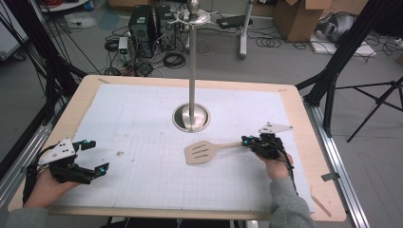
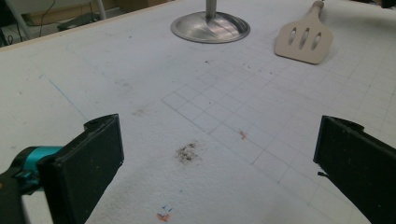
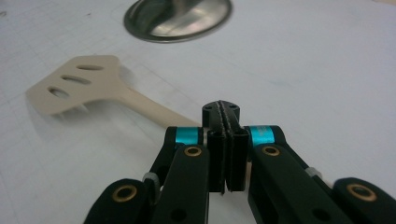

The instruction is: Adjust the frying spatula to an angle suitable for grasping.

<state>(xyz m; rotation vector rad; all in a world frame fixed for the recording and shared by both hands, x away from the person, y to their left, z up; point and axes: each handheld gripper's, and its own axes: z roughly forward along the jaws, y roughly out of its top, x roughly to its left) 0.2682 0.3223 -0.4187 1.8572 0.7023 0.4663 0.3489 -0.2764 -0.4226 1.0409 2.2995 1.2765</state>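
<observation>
Two black jaws of the left gripper [image 2: 219,163] are standing wide apart near the camera, with nothing between them, just over the white gridded mat [image 2: 140,84]. Over on the other side, the right gripper [image 3: 226,140] is squeezing its jaws tight together on the handle end of the beige spatula [image 3: 81,86], which is reaching out over the mat toward the middle of the table. Its slotted blade [image 1: 199,153] is sitting near the round silver base [image 1: 191,118] of the tall metal stand [image 1: 192,61], but not touching it.
</observation>
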